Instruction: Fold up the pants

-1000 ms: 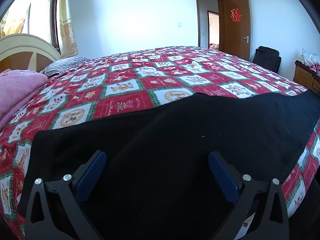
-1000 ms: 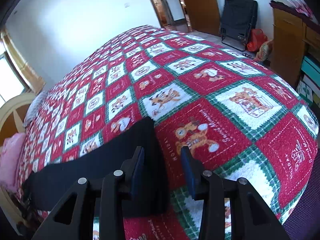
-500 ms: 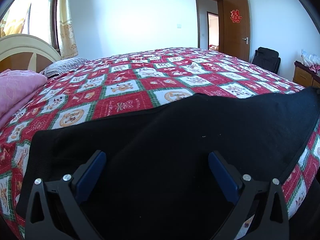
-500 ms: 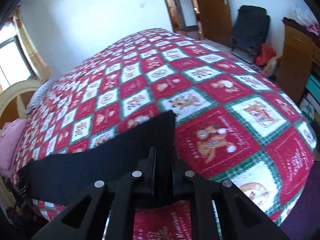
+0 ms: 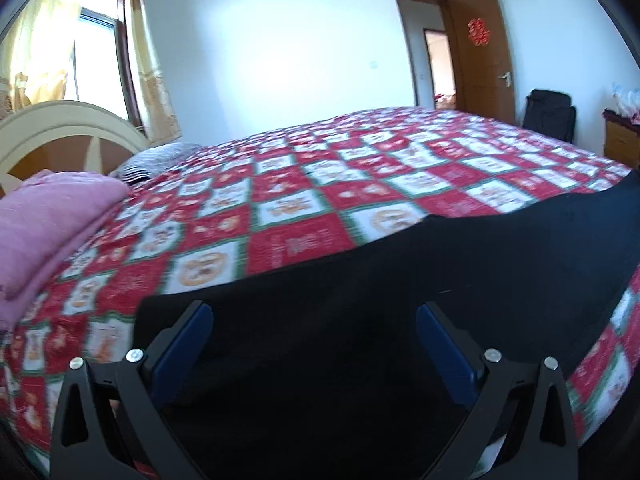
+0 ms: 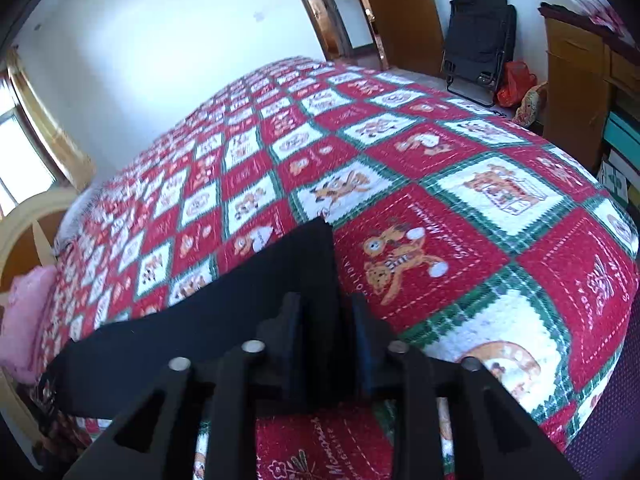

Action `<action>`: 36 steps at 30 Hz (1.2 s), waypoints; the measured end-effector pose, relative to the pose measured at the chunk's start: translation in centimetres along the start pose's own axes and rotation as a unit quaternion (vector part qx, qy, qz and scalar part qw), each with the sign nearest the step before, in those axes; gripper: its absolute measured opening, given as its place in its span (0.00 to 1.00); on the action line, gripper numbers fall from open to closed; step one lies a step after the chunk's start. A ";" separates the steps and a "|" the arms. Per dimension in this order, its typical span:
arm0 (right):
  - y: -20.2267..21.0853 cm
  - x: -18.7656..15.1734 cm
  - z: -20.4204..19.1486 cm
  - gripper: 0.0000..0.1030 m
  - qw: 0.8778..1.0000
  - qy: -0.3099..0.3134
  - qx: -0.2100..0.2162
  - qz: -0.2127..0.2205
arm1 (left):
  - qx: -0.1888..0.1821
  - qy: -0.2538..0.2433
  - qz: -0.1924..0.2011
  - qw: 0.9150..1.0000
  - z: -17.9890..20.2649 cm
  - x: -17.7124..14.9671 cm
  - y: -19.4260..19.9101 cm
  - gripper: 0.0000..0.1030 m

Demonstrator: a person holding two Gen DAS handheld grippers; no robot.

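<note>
Black pants [image 5: 440, 264] lie stretched along the near edge of a bed covered by a red, white and green patchwork quilt [image 5: 320, 200]. My left gripper [image 5: 312, 312] hovers open and wide over one end of the pants, with nothing pinched between its blue pads. In the right wrist view the other end of the pants [image 6: 224, 320] comes to a corner just beyond my right gripper [image 6: 325, 304]. Its jaws are opening, and a strip of the black cloth lies between them, seemingly no longer squeezed.
A folded pink blanket [image 5: 44, 216], a striped pillow [image 5: 160, 156] and a cream headboard [image 5: 60, 132] are at the left. A wooden door [image 5: 480, 52], a black folded chair [image 6: 476, 40] and a wooden cabinet [image 6: 576, 80] stand beyond the bed's far right.
The right gripper closed tight on the pants' end half a second ago and has now parted again. The left gripper has stayed open over the cloth, its view swung a little to the left.
</note>
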State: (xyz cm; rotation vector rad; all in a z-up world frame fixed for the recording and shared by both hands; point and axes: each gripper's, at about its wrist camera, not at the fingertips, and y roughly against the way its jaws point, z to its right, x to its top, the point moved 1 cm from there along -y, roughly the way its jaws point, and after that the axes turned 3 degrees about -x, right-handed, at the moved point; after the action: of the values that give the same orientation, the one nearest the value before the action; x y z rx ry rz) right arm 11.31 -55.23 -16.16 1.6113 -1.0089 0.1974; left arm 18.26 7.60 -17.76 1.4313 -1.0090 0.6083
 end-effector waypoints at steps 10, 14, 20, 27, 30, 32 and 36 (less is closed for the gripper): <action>0.8 -1.0 -0.1 0.35 1.000 -0.005 -0.008 -0.001 | 0.039 0.123 -0.051 0.990 -7.5 -1.8 -2.7 1.00; 0.6 -1.0 -0.3 0.35 1.000 -0.005 -0.017 0.001 | 0.056 0.091 -0.039 0.993 -6.5 -0.5 -2.2 1.00; 0.4 -1.0 -1.1 0.35 0.999 0.009 -0.034 0.004 | 0.118 0.089 -0.070 0.987 -8.6 0.9 -4.0 1.00; 0.3 -1.3 -1.3 0.35 0.999 0.009 -0.040 0.008 | 0.123 0.145 -0.110 0.976 -10.8 0.0 -5.8 1.00; 0.4 -1.4 -1.3 0.35 0.999 0.008 -0.040 0.009 | 0.127 0.174 -0.107 0.971 -11.1 -0.6 -5.6 1.00; 0.5 -1.5 -1.3 0.35 0.999 0.008 -0.036 0.011 | 0.130 0.184 -0.097 0.970 -11.0 -0.8 -5.0 1.00; 0.8 -1.7 -1.1 0.35 0.999 0.010 -0.029 0.013 | 0.131 0.181 -0.078 0.972 -10.7 -0.7 -3.3 1.00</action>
State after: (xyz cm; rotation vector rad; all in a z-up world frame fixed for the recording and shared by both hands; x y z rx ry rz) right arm 10.11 -53.36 -16.24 1.5411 -1.0122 0.1982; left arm 22.88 17.83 -18.53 1.5403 -0.5375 0.8731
